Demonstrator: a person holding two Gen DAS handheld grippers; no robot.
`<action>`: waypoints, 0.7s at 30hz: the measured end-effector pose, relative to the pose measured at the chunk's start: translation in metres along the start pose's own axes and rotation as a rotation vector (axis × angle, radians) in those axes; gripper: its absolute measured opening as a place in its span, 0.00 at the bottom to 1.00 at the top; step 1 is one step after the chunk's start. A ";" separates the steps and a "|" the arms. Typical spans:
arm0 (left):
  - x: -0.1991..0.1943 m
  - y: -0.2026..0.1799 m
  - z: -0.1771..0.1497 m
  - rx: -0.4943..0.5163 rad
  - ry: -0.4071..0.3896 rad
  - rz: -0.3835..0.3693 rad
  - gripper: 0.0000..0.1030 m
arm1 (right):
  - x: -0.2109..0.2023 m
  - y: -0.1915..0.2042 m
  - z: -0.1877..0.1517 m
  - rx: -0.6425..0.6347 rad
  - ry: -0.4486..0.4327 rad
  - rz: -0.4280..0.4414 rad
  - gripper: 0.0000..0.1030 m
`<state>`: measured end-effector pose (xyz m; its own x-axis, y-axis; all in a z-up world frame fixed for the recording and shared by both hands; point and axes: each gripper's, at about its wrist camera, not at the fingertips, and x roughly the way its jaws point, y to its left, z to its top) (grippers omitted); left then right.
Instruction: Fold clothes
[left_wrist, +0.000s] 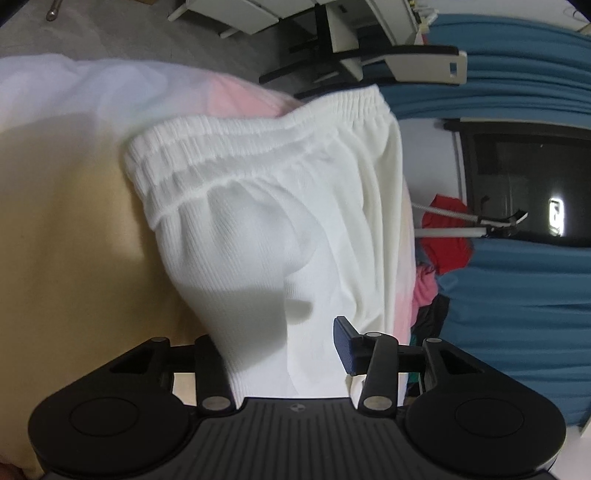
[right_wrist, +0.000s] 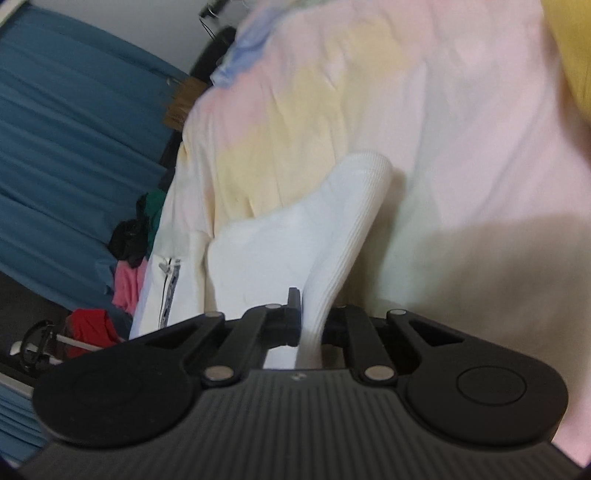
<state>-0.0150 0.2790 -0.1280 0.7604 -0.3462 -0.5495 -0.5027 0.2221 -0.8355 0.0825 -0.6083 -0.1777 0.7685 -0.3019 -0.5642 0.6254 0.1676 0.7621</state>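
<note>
A white ribbed garment (left_wrist: 280, 206) with an elastic waistband (left_wrist: 236, 147) lies on a pastel bed sheet (left_wrist: 66, 221). In the left wrist view, a thick bunch of it rises into my left gripper (left_wrist: 284, 343) and fills the gap between the fingers. The blue right pad (left_wrist: 345, 343) rests against the cloth and the left finger is hidden under it. In the right wrist view, my right gripper (right_wrist: 308, 321) is shut on a thin folded edge of the same white garment (right_wrist: 332, 221), which stands up from the sheet (right_wrist: 461, 129).
Blue curtains (left_wrist: 517, 288) hang beside the bed. Red (right_wrist: 88, 325), pink (right_wrist: 127, 284) and dark clothes (right_wrist: 129, 236) are piled near the bed's edge. White furniture with black legs (left_wrist: 332, 48) stands beyond the bed, beside a dark window (left_wrist: 524, 184).
</note>
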 end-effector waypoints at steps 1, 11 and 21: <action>0.003 -0.001 0.000 0.008 0.007 0.008 0.43 | 0.002 -0.003 0.000 0.013 0.012 0.004 0.09; -0.014 -0.019 -0.002 0.199 -0.095 -0.012 0.06 | -0.030 0.034 -0.005 -0.174 -0.128 0.026 0.06; -0.043 -0.084 0.013 0.307 -0.134 -0.143 0.06 | -0.067 0.110 0.008 -0.389 -0.232 0.138 0.05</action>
<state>0.0000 0.2872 -0.0342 0.8714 -0.2758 -0.4058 -0.2558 0.4503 -0.8554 0.0987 -0.5775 -0.0531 0.8250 -0.4466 -0.3464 0.5580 0.5463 0.6246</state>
